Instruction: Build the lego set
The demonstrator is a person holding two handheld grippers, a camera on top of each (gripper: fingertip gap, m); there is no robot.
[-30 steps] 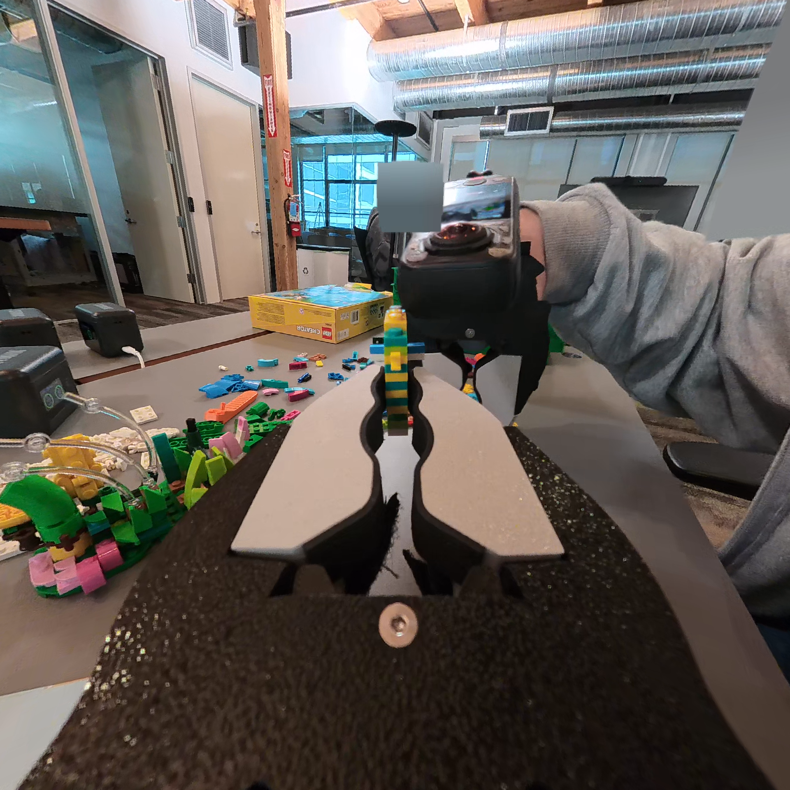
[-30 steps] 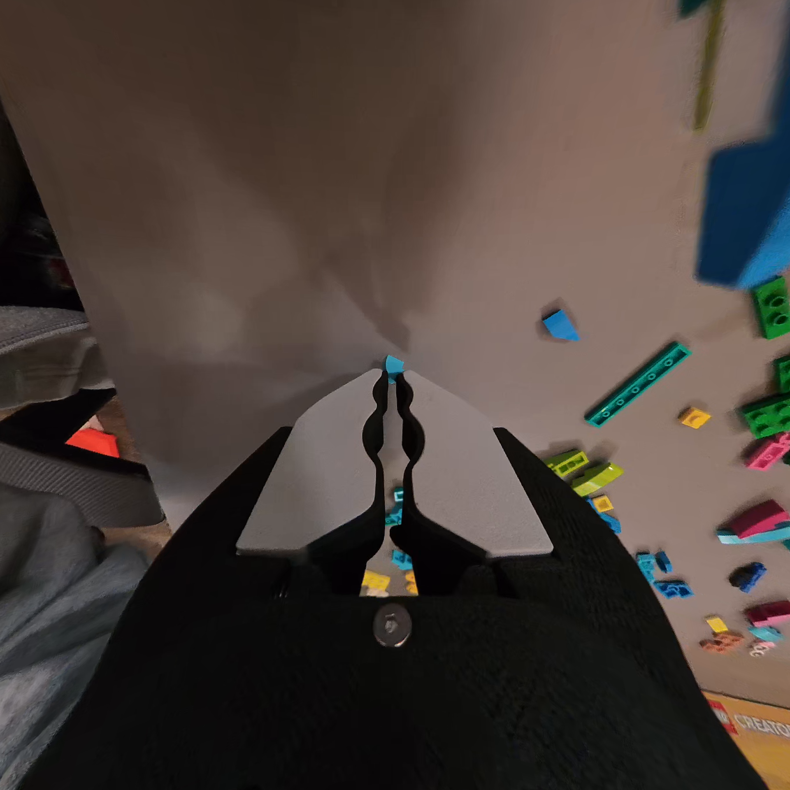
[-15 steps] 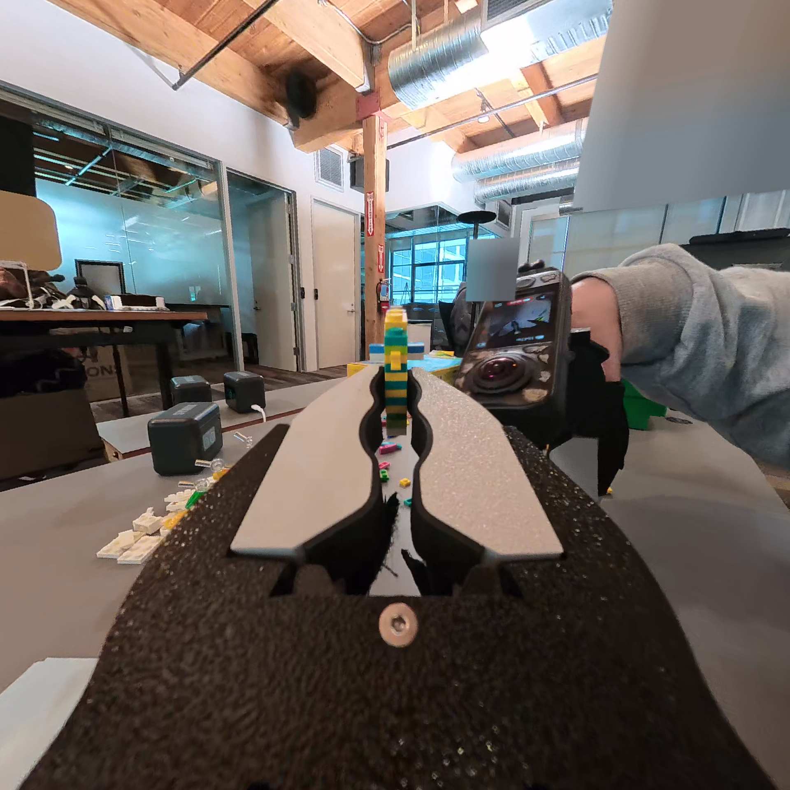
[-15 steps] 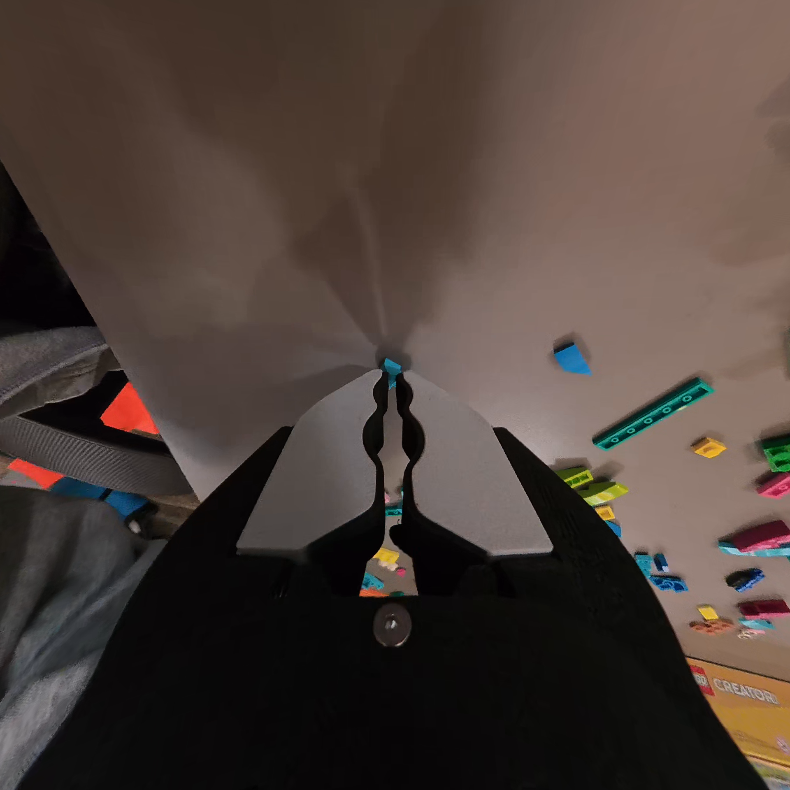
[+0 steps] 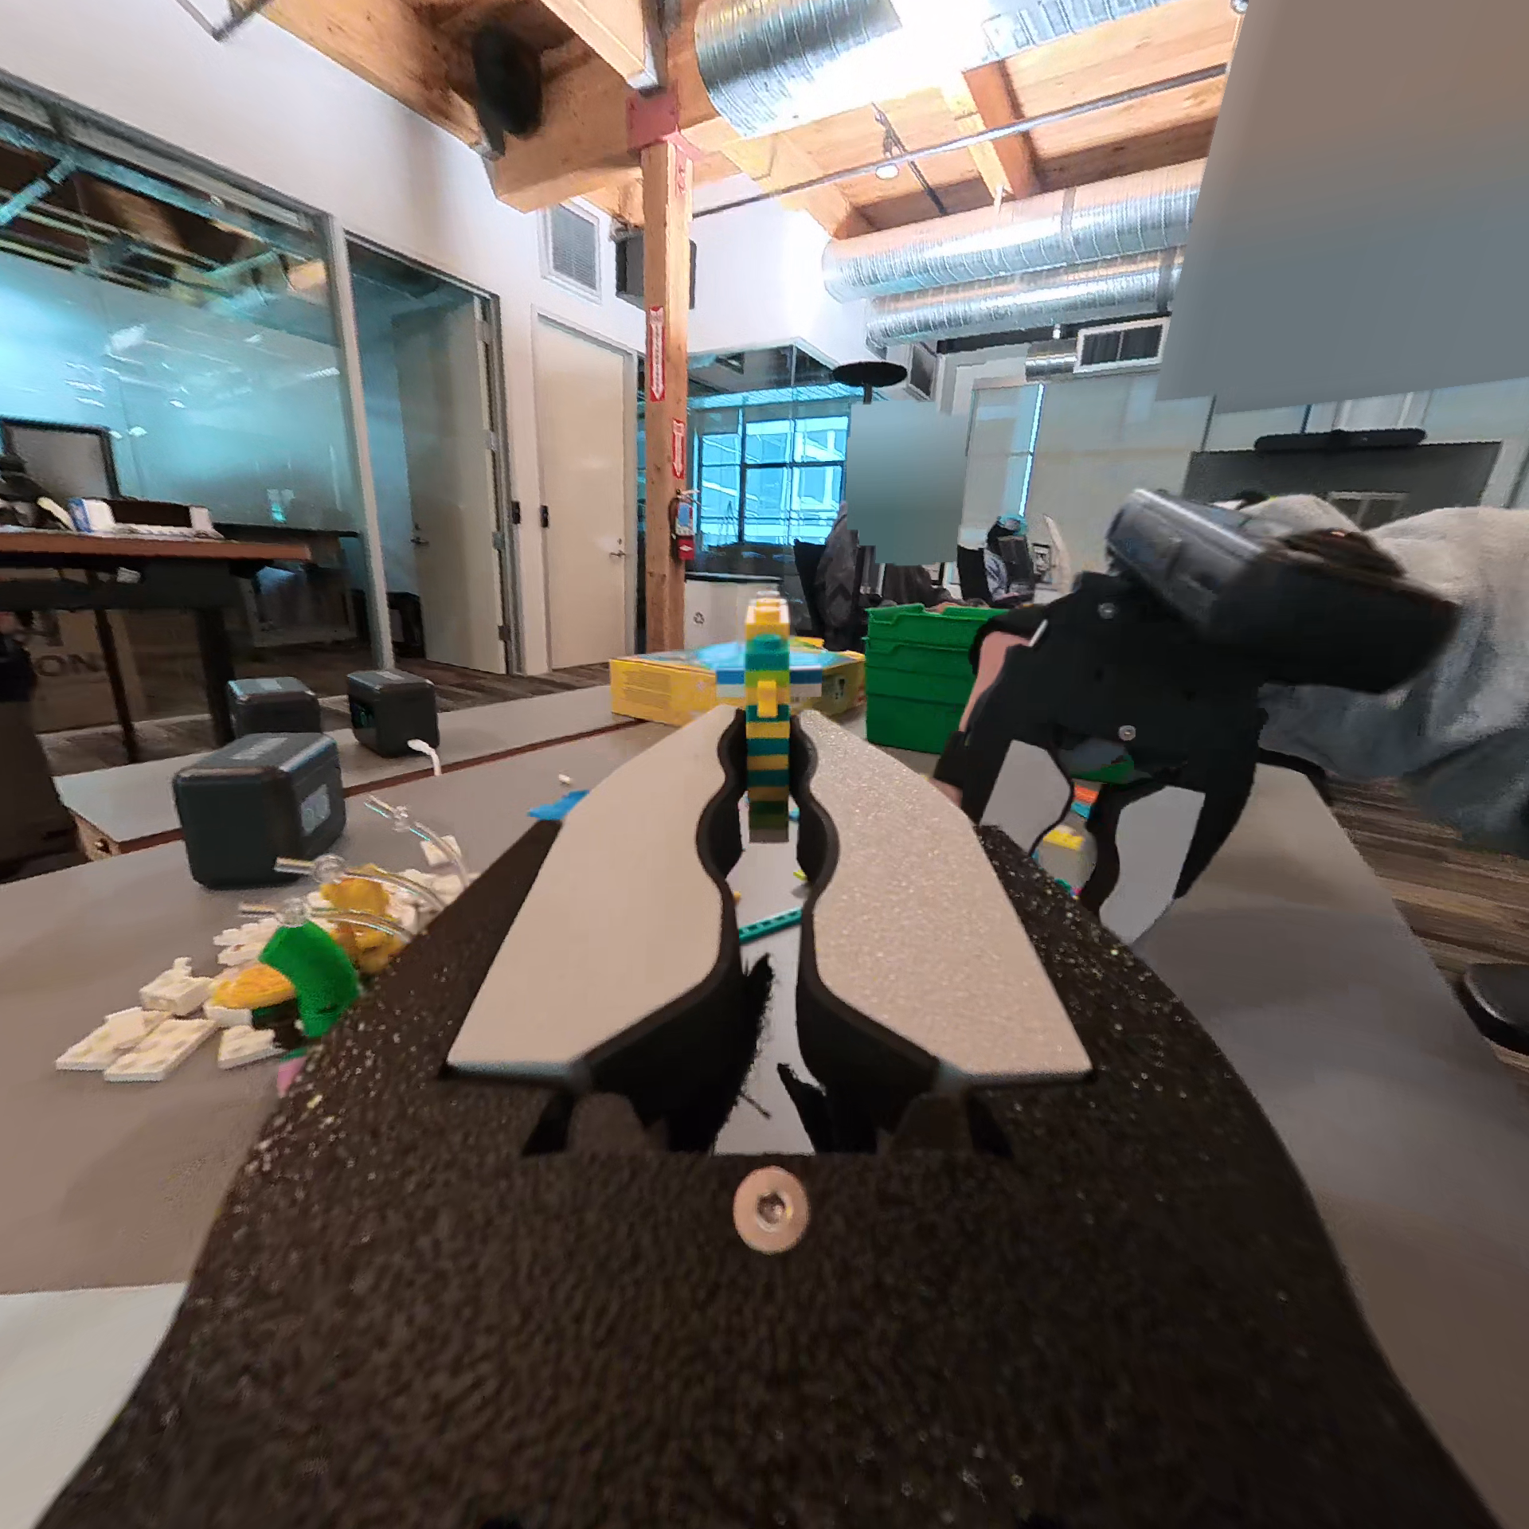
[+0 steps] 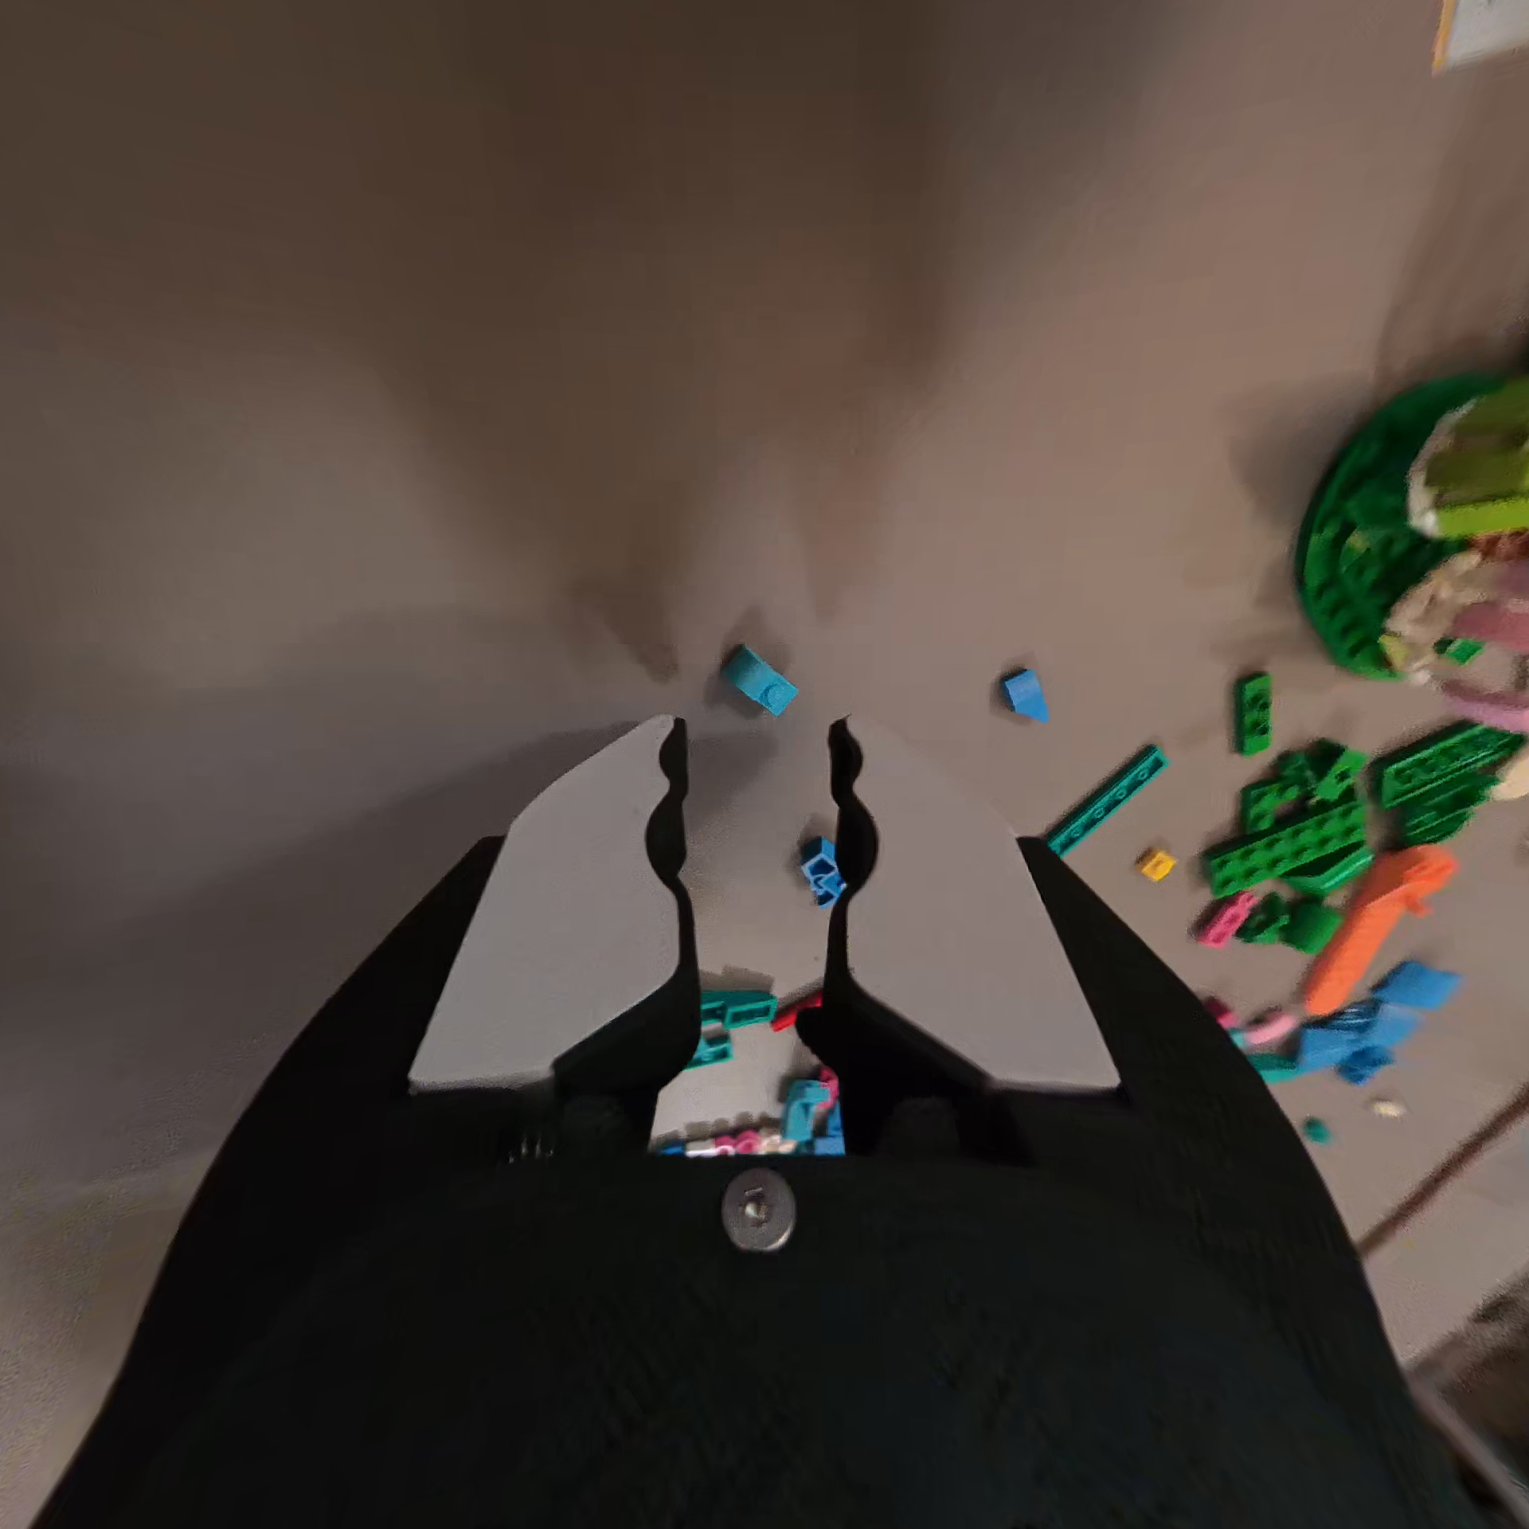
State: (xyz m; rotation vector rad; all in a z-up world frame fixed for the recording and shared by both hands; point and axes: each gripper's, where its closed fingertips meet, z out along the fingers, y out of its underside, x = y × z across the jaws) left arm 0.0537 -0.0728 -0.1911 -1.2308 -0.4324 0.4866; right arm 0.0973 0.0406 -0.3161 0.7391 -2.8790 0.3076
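Closest to the left wrist camera, the left gripper point(image 5: 765, 745) has its two grey fingers clamped together on a slim striped lego column point(image 5: 765, 728) of yellow, green and teal bricks, held upright above the grey table point(image 5: 124, 1158), probably so that its top and sides stay clear for the next piece. Just beyond on the left lie white plates point(image 5: 141, 1042) and a green and yellow sub-build point(image 5: 306, 984). Farther off, the right gripper point(image 5: 1109, 844) points down at the table, its jaws spread. From the right wrist camera, the right gripper point(image 6: 757, 728) is apart and empty, and a small light blue sloped brick point(image 6: 757, 680) lies on the table just past its tips. To its right sit a darker blue slope point(image 6: 1024, 693), a teal strip point(image 6: 1104, 798), loose green plates point(image 6: 1291, 852) and an orange brick separator point(image 6: 1373, 922). Half a second ago those jaws were pinched on that light blue brick; now they have let go and it rests free, while the left grip on the column is unchanged. At the back stand a yellow lego box point(image 5: 662, 691) and green bins point(image 5: 918, 687).
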